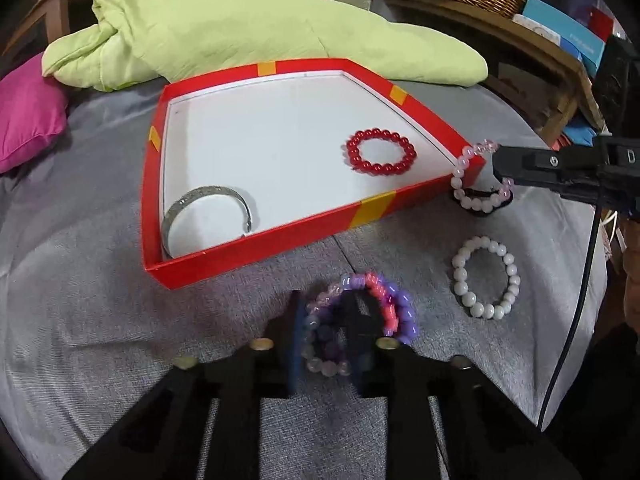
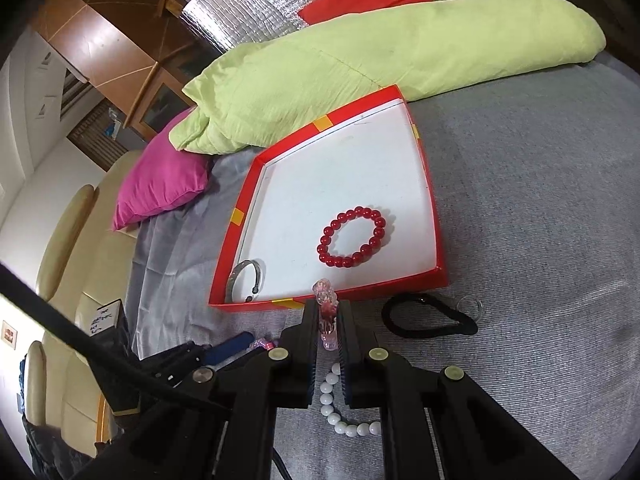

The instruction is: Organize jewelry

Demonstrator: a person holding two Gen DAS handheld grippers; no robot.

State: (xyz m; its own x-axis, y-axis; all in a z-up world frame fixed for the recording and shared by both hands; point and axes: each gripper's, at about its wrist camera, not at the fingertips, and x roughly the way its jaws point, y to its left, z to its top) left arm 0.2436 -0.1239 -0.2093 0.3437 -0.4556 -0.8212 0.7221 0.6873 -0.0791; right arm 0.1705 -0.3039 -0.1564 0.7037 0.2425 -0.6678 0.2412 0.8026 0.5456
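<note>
Your right gripper was clamped on a pink bracelet, which stood up between the fingers just before the red tray's near wall. In the tray lay a red bracelet and, in the near left corner, a silver bangle. A black hair tie lay on the grey cover to the right. White beads showed beneath the gripper. Your left gripper sat at lower left.
</note>
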